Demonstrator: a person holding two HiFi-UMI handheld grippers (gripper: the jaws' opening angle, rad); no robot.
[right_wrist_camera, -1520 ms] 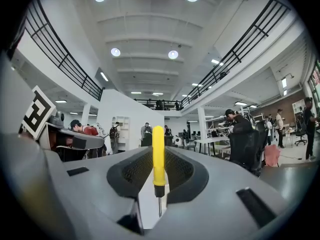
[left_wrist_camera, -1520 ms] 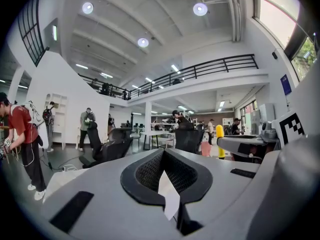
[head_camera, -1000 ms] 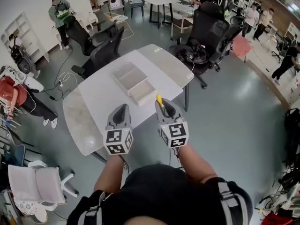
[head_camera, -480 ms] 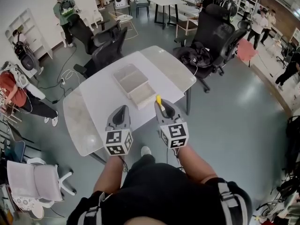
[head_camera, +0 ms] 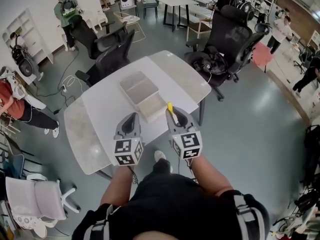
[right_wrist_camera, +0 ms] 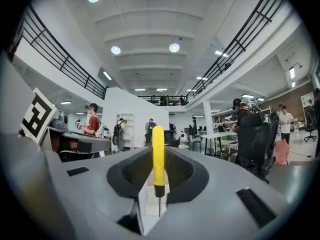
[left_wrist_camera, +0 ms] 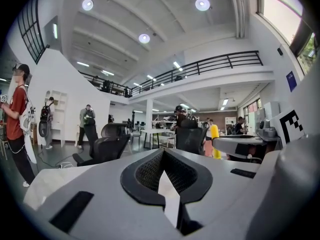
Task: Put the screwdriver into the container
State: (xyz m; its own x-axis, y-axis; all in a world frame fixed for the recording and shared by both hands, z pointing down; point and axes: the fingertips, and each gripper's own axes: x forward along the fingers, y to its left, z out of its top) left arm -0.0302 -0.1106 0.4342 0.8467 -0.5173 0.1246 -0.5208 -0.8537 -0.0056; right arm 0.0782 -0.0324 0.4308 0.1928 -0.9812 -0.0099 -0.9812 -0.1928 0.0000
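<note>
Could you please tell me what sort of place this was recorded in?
Most likely a large open-plan lab or workshop office: a high ceiling with a mezzanine railing, black office chairs around white tables, and several people standing about.

The container [head_camera: 142, 94] lies on the tabletop [head_camera: 100, 109] about midway between the left and right edges, its length running from the far edge toward the near edge, where its near end stops just short. Both tools hang over the near edge. The left tool [head_camera: 130, 119] is left of the container's near end, and the right tool [head_camera: 176, 115] is just right of it. The screwdriver [head_camera: 170, 108] sits between the right tool's jaws, handle pointing ahead beside the container's near end. One chair [head_camera: 112, 49] stands beyond the far edge, another chair [head_camera: 227, 44] beyond the right edge
</note>
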